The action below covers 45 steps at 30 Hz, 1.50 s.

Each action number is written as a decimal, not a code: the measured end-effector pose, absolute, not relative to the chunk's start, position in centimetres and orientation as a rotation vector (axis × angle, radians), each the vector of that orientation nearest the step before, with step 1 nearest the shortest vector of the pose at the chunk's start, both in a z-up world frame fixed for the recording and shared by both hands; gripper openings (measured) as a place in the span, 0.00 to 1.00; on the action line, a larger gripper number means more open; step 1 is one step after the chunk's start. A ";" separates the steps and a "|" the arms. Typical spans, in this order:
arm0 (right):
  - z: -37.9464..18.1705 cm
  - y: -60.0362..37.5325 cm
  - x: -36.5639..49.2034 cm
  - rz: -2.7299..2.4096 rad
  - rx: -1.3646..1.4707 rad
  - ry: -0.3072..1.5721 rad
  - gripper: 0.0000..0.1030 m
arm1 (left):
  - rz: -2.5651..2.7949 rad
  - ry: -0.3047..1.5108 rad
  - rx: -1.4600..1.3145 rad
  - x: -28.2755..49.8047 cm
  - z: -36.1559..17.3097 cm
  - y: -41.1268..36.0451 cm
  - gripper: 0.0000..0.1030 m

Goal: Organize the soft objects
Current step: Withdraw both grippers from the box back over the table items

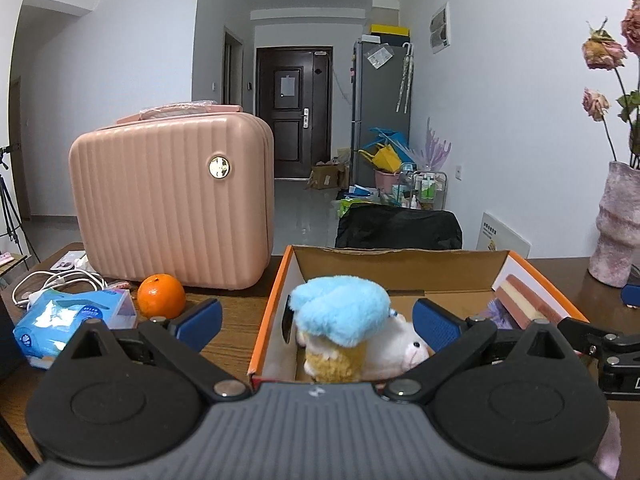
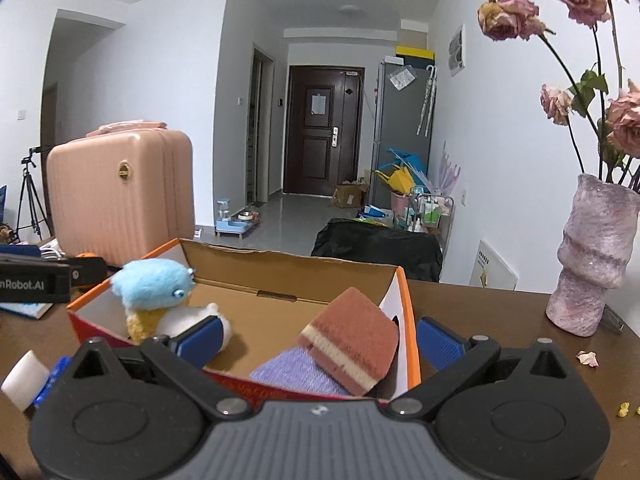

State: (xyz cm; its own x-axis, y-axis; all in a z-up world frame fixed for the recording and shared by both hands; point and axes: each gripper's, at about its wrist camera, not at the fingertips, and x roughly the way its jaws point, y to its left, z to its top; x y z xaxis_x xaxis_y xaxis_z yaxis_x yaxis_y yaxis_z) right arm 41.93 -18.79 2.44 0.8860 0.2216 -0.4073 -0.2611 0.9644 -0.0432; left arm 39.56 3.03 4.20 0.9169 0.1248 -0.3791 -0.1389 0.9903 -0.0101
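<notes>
Fingers (image 1: 200, 320) of both grippers gape, empty; purple cloth (image 2: 296, 372) half hidden under sponge (image 2: 352, 340).

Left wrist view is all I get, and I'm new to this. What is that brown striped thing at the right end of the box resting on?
Observer: In the right wrist view, the brown striped pad leans tilted on a purple knitted cloth inside the cardboard box.
Operator: I only see the edge of the other tongs. Are they holding anything?
Observer: No. The right tongs are open and empty. One finger is inside the box and the other is outside its right wall.
</notes>
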 end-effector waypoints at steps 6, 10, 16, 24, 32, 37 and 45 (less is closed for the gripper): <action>2.5 -19.0 39.4 0.269 -0.105 0.386 1.00 | 0.113 0.382 -0.011 37.7 4.0 2.7 1.00; 2.6 -19.2 37.9 0.273 -0.106 0.371 1.00 | 0.097 0.381 -0.003 36.6 3.9 2.4 1.00; 2.5 -19.5 35.7 0.280 -0.114 0.369 1.00 | 0.071 0.393 0.005 34.6 3.5 2.1 1.00; 2.0 -19.8 33.3 0.285 -0.112 0.394 1.00 | 0.041 0.418 0.004 32.4 3.1 1.8 1.00; 1.6 -20.6 31.1 0.270 -0.098 0.413 1.00 | 0.008 0.454 -0.002 30.4 2.5 1.4 1.00; 1.2 -21.2 29.9 0.261 -0.092 0.432 1.00 | -0.021 0.485 -0.007 29.4 2.0 1.0 1.00; 0.3 -22.1 28.3 0.253 -0.075 0.471 1.00 | -0.051 0.541 -0.002 28.1 0.8 0.1 1.00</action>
